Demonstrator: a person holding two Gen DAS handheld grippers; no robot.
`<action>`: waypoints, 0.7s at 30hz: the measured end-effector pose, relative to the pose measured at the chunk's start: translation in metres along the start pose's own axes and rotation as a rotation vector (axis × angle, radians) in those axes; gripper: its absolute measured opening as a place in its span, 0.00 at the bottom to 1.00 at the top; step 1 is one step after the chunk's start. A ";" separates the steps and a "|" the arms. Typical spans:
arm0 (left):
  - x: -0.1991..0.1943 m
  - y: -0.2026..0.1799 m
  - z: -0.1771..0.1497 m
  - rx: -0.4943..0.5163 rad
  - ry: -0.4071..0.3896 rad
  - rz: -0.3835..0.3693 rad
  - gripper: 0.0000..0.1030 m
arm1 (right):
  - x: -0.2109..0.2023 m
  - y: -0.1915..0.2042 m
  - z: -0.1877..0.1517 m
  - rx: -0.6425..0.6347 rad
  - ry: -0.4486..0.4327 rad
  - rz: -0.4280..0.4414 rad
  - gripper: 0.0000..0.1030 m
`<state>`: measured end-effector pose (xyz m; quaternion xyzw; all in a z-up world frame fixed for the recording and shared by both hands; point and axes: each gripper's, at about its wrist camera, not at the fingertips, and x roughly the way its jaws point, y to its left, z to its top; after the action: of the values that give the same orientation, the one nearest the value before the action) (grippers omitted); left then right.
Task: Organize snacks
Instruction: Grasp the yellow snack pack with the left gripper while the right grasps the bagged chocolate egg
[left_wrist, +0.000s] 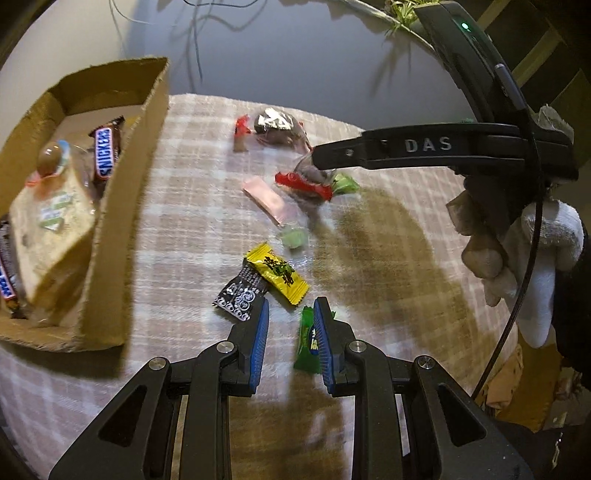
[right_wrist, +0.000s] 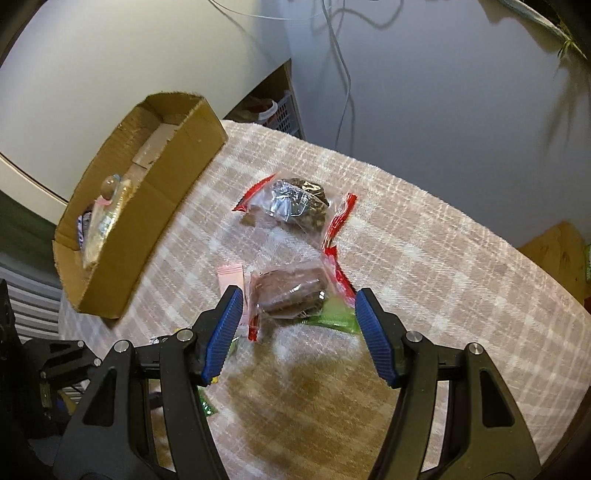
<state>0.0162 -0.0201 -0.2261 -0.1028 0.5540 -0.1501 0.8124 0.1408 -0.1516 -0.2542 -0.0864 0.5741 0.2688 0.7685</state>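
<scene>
Checked tablecloth (right_wrist: 424, 236), right claw (right_wrist: 299, 314) wide apart around brownie packet (right_wrist: 288, 295), left claw (left_wrist: 291, 328) apart, empty.

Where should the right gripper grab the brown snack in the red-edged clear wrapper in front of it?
Across the bulging brown middle of the brown snack, from above. It lies flat on the cloth, and the right gripper is open with a finger on each side; the thin red edges look flimsy.

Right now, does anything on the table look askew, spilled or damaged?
Nothing looks spilled or damaged. Loose snacks lie scattered on the checked cloth outside the cardboard box, as expected mid-sorting: the yellow candy overlaps a black patterned wrapper, and a clear red-edged cake pack lies on a green packet.
</scene>
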 end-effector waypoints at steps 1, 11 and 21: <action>0.003 0.000 0.000 -0.002 0.005 0.001 0.23 | 0.004 0.001 0.001 0.001 0.007 -0.005 0.67; 0.024 0.000 0.008 -0.020 0.040 -0.026 0.28 | 0.024 0.001 0.008 0.075 0.048 -0.010 0.72; 0.042 -0.018 0.021 0.013 0.033 0.014 0.28 | 0.032 0.004 0.013 0.061 0.058 -0.061 0.72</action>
<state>0.0479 -0.0521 -0.2489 -0.0910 0.5669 -0.1499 0.8049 0.1556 -0.1329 -0.2790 -0.0884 0.6012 0.2250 0.7616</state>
